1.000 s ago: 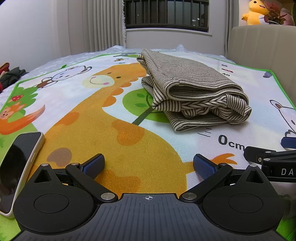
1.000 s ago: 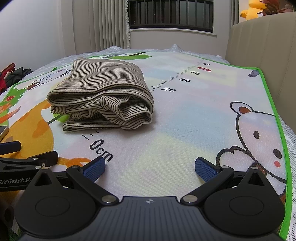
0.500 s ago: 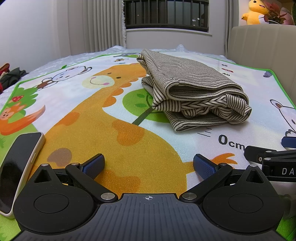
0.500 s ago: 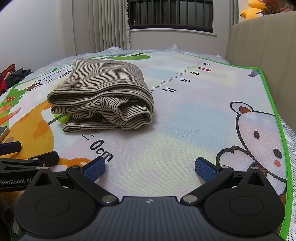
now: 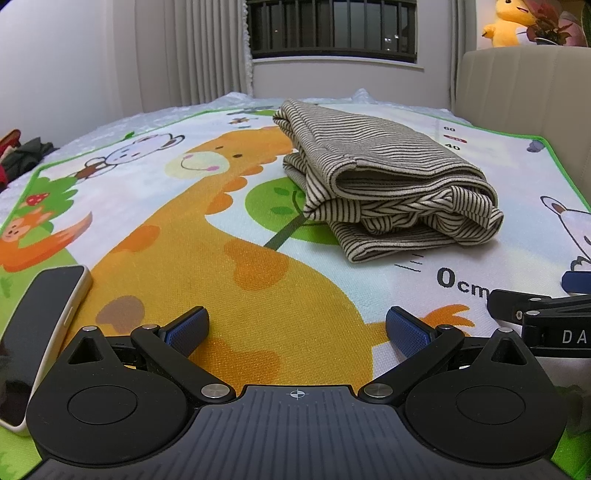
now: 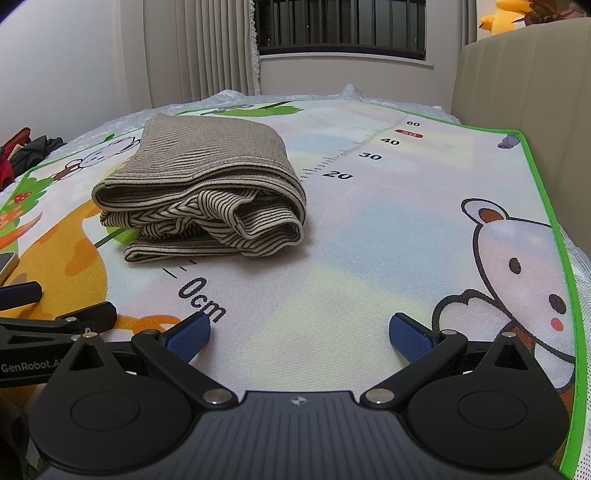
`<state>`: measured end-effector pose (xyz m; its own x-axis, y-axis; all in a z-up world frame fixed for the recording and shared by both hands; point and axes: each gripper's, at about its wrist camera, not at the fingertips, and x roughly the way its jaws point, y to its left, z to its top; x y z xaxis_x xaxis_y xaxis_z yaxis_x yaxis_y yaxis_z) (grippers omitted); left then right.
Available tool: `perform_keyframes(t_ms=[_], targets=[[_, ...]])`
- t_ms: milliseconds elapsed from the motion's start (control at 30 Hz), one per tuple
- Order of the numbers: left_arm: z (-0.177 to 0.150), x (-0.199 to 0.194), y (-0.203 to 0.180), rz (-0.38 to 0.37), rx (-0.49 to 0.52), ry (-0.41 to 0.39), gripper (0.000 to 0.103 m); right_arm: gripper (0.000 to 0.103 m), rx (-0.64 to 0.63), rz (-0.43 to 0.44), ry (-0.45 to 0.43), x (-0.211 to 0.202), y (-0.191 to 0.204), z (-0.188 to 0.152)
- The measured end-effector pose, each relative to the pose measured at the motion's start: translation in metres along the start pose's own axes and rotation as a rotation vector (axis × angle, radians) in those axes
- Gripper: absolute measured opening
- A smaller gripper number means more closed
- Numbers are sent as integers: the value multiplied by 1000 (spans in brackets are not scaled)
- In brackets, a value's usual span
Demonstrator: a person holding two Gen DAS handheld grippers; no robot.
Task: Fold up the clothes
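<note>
A folded striped beige and dark garment (image 5: 388,192) lies on the cartoon play mat (image 5: 221,258), ahead and right in the left wrist view. In the right wrist view the garment (image 6: 203,199) lies ahead and left on the mat (image 6: 369,240). My left gripper (image 5: 297,328) is open and empty, low over the mat, well short of the garment. My right gripper (image 6: 299,334) is open and empty, also low and short of it. The right gripper's side shows in the left view (image 5: 546,314); the left gripper's side shows in the right view (image 6: 51,328).
A phone (image 5: 40,332) lies on the mat at the left. A beige headboard (image 6: 524,92) stands along the right. Dark clothes (image 5: 26,158) lie at the far left. A yellow plush toy (image 5: 506,22) sits above the headboard. Curtains and a barred window are behind.
</note>
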<state>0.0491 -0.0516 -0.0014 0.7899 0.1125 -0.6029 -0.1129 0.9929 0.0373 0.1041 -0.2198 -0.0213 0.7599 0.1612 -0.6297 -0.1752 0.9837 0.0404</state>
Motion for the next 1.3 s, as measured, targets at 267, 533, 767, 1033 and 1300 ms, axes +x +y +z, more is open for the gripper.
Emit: perform_keyframes(t_ms=[267, 533, 767, 1033, 1300], targets=[[0, 0, 0, -3, -4, 1, 103, 103, -4, -3, 3, 1, 1, 0], [0, 0, -1, -1, -3, 2, 103, 103, -4, -3, -2, 1, 1, 0], [-1, 0, 0, -3, -4, -1, 103, 103, -5, -5, -4, 0, 1, -1], [0, 1, 1, -9, -8, 6, 103, 103, -5, -5, -7, -1, 2, -1], [1, 1, 1, -8, -6, 13, 103, 103, -30, -43, -6, 1, 9, 2]])
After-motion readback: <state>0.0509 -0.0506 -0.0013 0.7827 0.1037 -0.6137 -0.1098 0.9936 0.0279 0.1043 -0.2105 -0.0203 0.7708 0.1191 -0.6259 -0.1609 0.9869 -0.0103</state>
